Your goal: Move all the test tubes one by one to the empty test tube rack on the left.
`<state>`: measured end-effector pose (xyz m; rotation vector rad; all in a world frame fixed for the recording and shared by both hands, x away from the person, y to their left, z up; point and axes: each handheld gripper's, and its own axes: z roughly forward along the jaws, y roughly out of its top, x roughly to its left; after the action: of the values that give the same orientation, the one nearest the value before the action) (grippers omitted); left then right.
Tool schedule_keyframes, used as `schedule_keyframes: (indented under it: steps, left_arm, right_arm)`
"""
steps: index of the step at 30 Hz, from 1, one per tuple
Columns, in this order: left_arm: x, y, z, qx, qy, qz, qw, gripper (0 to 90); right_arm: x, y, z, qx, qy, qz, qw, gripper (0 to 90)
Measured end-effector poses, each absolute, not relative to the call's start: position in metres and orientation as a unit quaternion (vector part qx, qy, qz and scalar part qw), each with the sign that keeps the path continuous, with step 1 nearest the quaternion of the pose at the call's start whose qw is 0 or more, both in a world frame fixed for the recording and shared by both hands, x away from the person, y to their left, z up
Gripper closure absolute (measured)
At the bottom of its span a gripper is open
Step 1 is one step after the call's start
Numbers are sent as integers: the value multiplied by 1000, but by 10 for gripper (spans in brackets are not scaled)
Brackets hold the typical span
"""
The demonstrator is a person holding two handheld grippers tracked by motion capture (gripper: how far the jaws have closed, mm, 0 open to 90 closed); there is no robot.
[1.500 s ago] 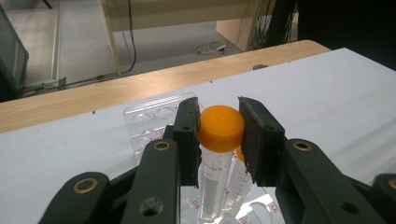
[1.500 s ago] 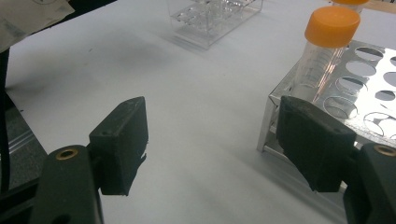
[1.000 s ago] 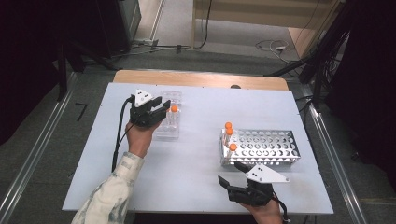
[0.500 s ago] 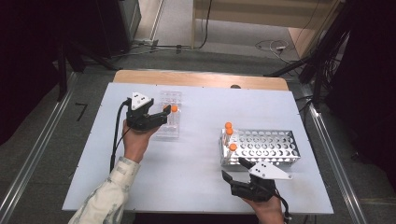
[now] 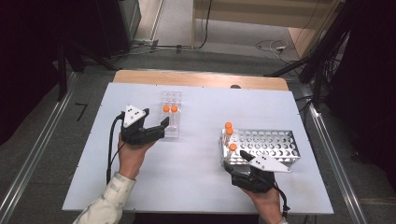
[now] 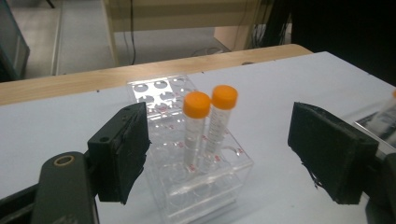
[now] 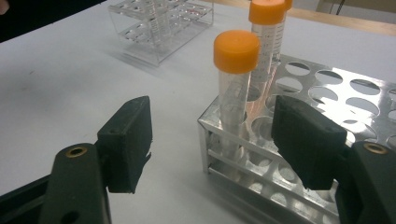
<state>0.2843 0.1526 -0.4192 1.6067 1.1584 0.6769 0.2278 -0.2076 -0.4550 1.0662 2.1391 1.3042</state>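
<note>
A clear plastic rack [image 5: 171, 122] [image 6: 201, 186] holds two upright orange-capped tubes [image 5: 170, 108] [image 6: 196, 126]. My left gripper [image 5: 155, 119] [image 6: 224, 135] sits just short of its near end. Its jaws have just been opening and are open, touching neither tube. A metal rack [image 5: 271, 144] [image 7: 327, 93] carries three orange-capped tubes along its left end [image 5: 229, 131]. My right gripper [image 5: 237, 159] [image 7: 212, 126] is at the rack's near left corner. Its jaws have just been closing a little but stand open. The front tube [image 5: 232, 147] [image 7: 233, 79] stands between them, untouched.
The white table [image 5: 196, 168] has a wooden strip [image 5: 201, 79] along its far edge. Most holes of the metal rack are vacant. Cables trail from both grippers toward the near edge. Dark floor and metal rails [image 5: 327, 140] flank the table.
My left gripper has let go of a tube in the clear rack, opened, and drawn back toward the near left. The right hand has stayed put.
</note>
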Motion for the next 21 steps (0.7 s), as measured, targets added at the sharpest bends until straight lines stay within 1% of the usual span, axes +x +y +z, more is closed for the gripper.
schedule_keyframes:
  steps: [4, 15, 21]
  left_arm:
    - [276, 151, -424, 671, 475, 269, 502, 187]
    - [260, 146, -432, 680, 470, 255, 502, 187]
    - [256, 143, -435, 684, 466, 240, 507, 187]
  right_arm:
    - [233, -206, -457, 387, 766, 468, 211, 317]
    - [246, -202, -465, 392, 759, 469, 224, 510]
    - [248, -198, -469, 388, 756, 471, 236, 576]
